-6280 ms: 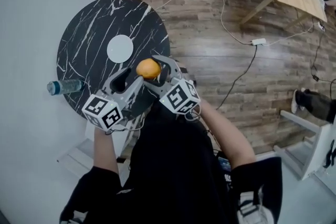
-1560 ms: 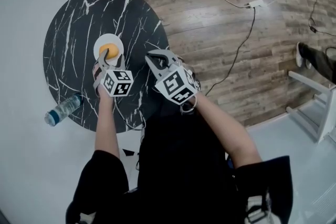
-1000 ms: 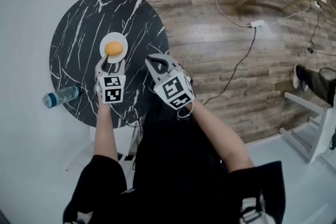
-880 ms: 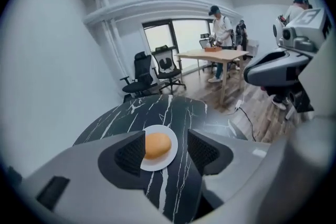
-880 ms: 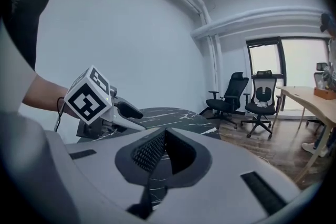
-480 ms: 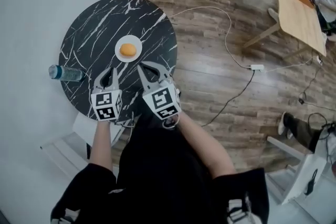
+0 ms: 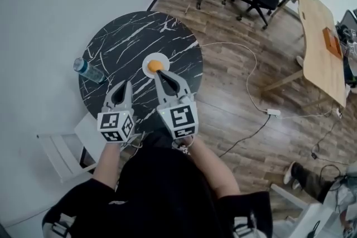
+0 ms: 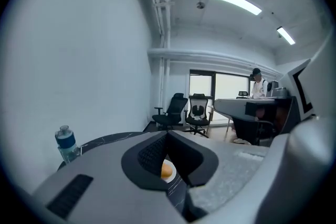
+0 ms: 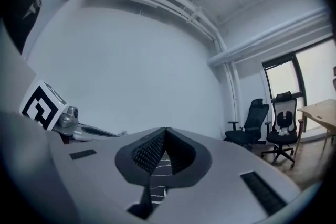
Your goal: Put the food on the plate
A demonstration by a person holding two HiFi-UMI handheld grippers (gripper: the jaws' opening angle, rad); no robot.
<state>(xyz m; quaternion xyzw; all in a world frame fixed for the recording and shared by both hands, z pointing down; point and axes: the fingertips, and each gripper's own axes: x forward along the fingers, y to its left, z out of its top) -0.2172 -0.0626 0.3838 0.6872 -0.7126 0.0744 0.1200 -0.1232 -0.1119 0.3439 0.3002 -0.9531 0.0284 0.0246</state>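
Head view shows the orange food (image 7: 155,66) sitting on the small white plate (image 7: 163,59) near the middle of the round black marble desk (image 7: 122,36). A water bottle (image 7: 86,69) lies near the desk's left edge, well apart from the plate.

The left claw (image 7: 126,85) hangs over the near part of the desk, short of the plate. In the left gripper view its jaws are together with nothing between them, and the food shows beyond them on the plate.

The right claw (image 7: 158,73) points at the plate with its tip just beside the rim. In the right gripper view its jaws meet on nothing, with only desk veining beyond.

By my reading, the placing step is finished. The next move calls only for drawing both claws away, the right one carefully so its tip does not nudge the plate.
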